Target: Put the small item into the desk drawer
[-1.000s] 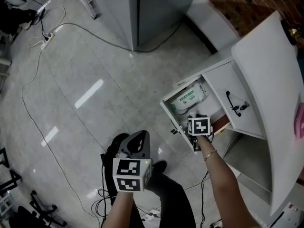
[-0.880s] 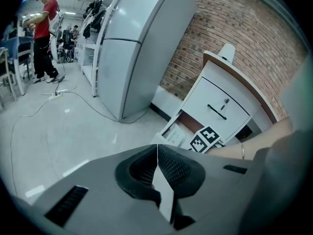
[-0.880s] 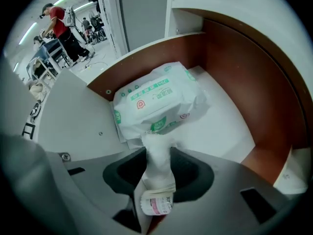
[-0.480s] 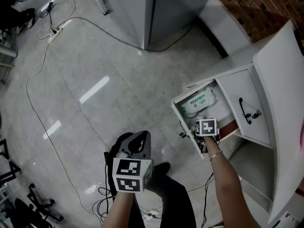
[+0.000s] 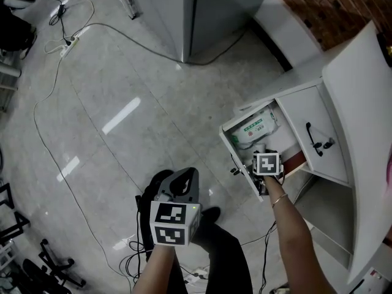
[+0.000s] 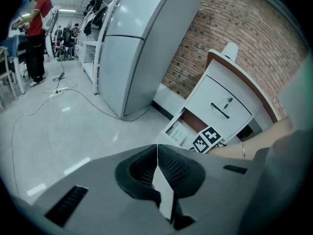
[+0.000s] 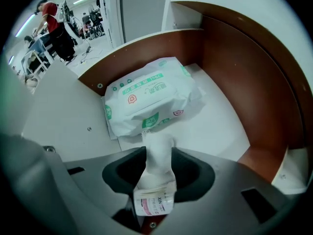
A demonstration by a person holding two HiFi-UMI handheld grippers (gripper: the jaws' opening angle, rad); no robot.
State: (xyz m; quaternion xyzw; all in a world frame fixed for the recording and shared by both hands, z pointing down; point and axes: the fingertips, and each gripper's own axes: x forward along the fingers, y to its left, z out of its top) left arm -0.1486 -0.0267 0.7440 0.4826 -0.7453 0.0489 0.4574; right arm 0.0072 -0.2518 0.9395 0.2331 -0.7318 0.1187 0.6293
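Observation:
A white desk drawer stands pulled open, with a wet-wipes pack lying in it. My right gripper points steeply down into the drawer, in front of the wet-wipes pack. A small white packet with a pink label sits between its jaws. These jaws have just been opening a little, and the pads still touch the packet above the white drawer floor. My left gripper hangs over the floor at lower left. In its own view the left gripper is shut with nothing in it.
Brown inner walls close the drawer at the back and right. Above it a closed drawer front with a black handle sits under the white desk top. A grey cabinet and cables are on the shiny floor.
The right gripper stays over the open drawer with the packet in it, and the left gripper has hardly moved. The head view has shifted slightly.

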